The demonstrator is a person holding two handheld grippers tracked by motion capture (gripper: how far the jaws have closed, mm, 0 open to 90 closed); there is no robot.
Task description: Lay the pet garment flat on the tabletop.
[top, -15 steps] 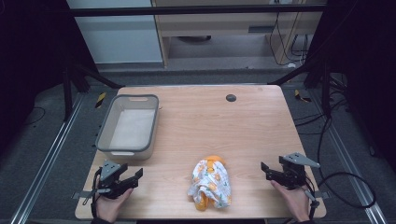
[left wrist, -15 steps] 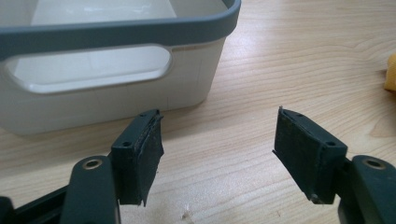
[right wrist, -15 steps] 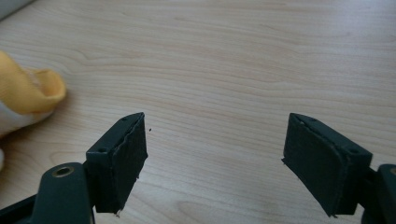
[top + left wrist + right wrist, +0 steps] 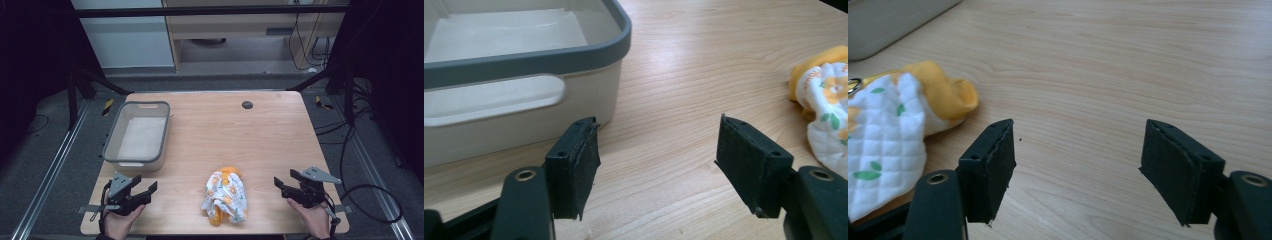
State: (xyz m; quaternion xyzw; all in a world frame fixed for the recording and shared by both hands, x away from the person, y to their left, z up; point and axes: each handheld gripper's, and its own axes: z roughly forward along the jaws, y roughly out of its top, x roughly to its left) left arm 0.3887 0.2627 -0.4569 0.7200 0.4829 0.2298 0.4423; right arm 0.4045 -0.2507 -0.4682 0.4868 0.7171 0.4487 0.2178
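Note:
A crumpled white quilted cloth with orange and green print and an orange edge [image 4: 225, 196] lies near the front middle of the wooden table [image 4: 225, 135]. My left gripper [image 4: 146, 191] rests at the front left, open, with bare wood between its jaws [image 4: 656, 165]. The cloth [image 4: 826, 100] shows at the right edge of the left gripper view. My right gripper [image 4: 280, 185] sits at the front right, open and pointed toward the cloth. In the right gripper view [image 4: 1075, 167] the cloth [image 4: 898, 130] lies to the left of the jaws, apart from them.
A grey-rimmed plastic bin [image 4: 137, 135] stands at the left of the table, its near wall [image 4: 509, 105] just beyond my left jaws. A small dark round grommet [image 4: 247, 104] sits near the far edge. Cables lie on the floor to the right.

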